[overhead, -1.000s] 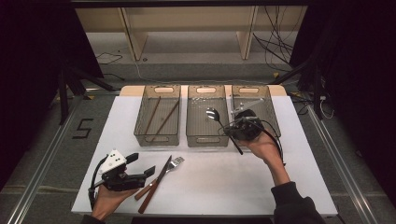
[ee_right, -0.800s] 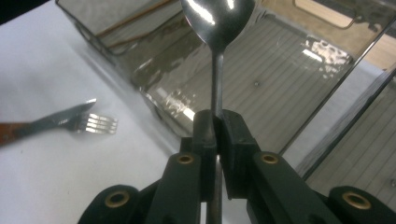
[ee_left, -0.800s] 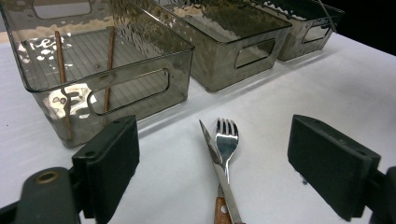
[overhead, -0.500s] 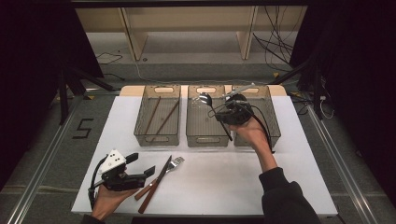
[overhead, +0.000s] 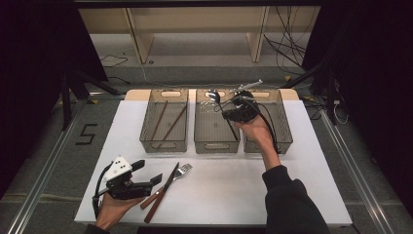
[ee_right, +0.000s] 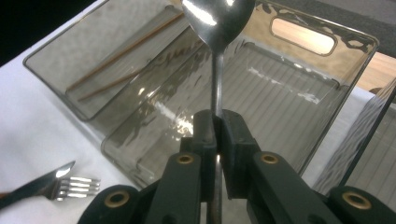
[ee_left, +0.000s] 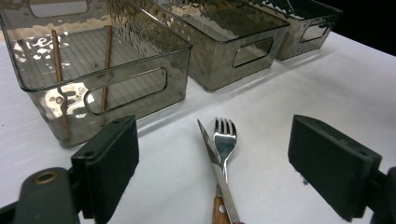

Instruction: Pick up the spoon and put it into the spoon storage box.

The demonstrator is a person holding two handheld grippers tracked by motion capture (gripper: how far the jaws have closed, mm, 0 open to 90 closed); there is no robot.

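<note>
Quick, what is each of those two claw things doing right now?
Left gripper: open, holding nothing.
Right gripper: shut on the shiny metal spoon.

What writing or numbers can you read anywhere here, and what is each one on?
"5": a dark numeral marked on the grey floor left of the table.
No print can be made out on the three bins, the cutlery or the grippers.
</note>
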